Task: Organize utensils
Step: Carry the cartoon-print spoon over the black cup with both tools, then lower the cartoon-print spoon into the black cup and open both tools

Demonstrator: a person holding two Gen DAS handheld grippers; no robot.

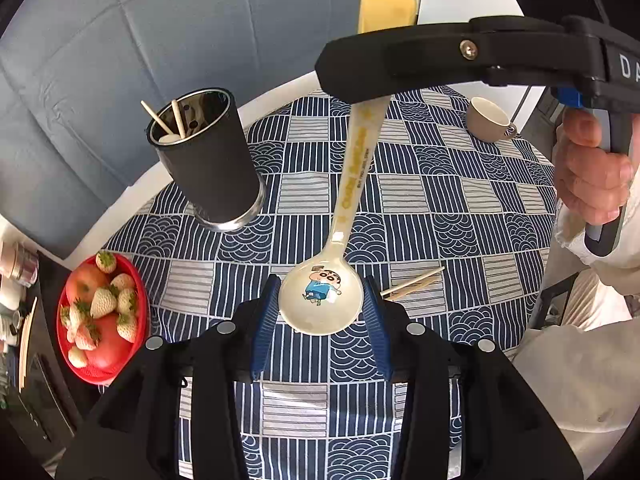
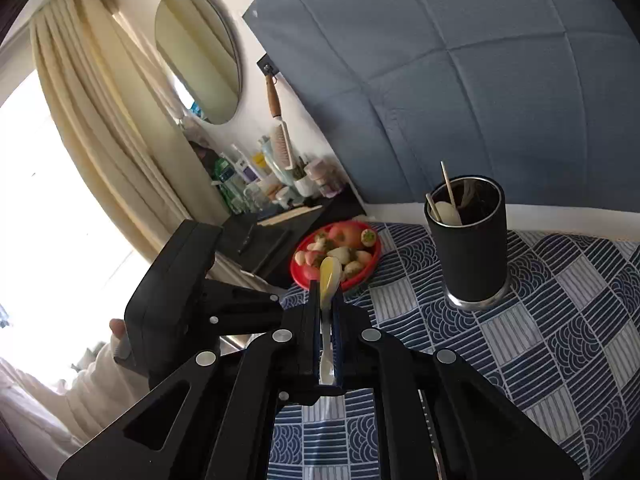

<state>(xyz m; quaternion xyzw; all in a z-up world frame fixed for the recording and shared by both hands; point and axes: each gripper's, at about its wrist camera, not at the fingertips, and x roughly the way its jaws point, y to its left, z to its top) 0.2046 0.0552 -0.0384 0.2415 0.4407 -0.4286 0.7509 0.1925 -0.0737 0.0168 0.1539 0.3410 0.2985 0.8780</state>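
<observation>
I have the spoon [image 1: 320,300] pinched at both ends: its round bowl sits between the blue pads of my left claw [image 1: 322,312], which stands part-way closed and seems to touch the bowl's rim on either side, while my right claw [image 2: 329,320] is clamped tight on the flat handle further up. The spoon is in the air above the patterned table [image 1: 420,208], handle tilted up and away from the left camera. It looks like glossy melamine or ceramic, stiff, light and slick, so I judge the curved bowl a poor place to grip; the flat handle gives the pads something square to bite on, and that is where I would keep hold. The dark holder [image 2: 468,248] stands upright on the table, off to one side, already carrying chopsticks [image 1: 168,118] and a pale spoon. My left claw points steeply down at the table; my right reaches in more shallowly, its hand [image 1: 588,176] wrapped round the trigger grip. A loose pair of chopsticks [image 1: 412,284] lies on the cloth near the bowl.
</observation>
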